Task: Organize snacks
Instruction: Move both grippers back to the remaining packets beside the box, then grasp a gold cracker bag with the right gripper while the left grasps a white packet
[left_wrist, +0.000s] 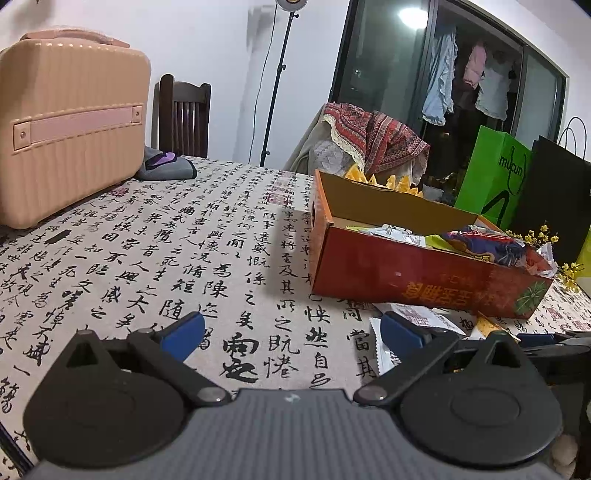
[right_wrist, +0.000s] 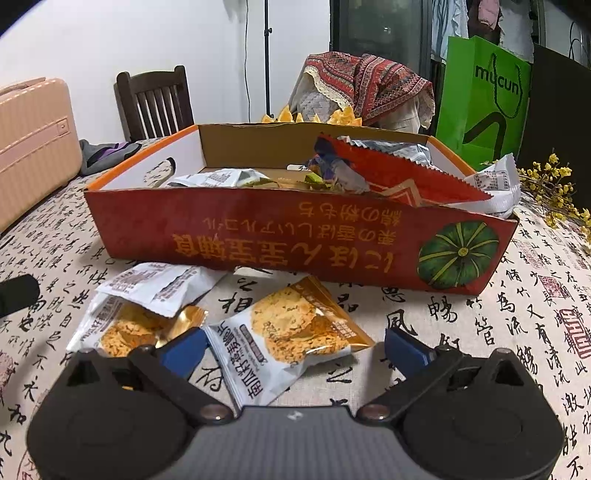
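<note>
Only from right wrist view: three snack packets on tablecloth (right_wrist: 480, 332) below red box (right_wrist: 280, 236), nearest packet (right_wrist: 291, 332) at lower centre, two more (right_wrist: 147, 302) at lower left. From left wrist view, mostly bare cloth, box (left_wrist: 413, 273) at right, pink case (left_wrist: 70, 125) upper left. Green bag (right_wrist: 480, 96) upper right, chair (right_wrist: 155, 99) behind. Right gripper (right_wrist: 293, 345) spread wide, empty, nearest packet lying between fingers, untouched. Left gripper (left_wrist: 291, 330) wide open, empty, packets beyond its right finger.
</note>
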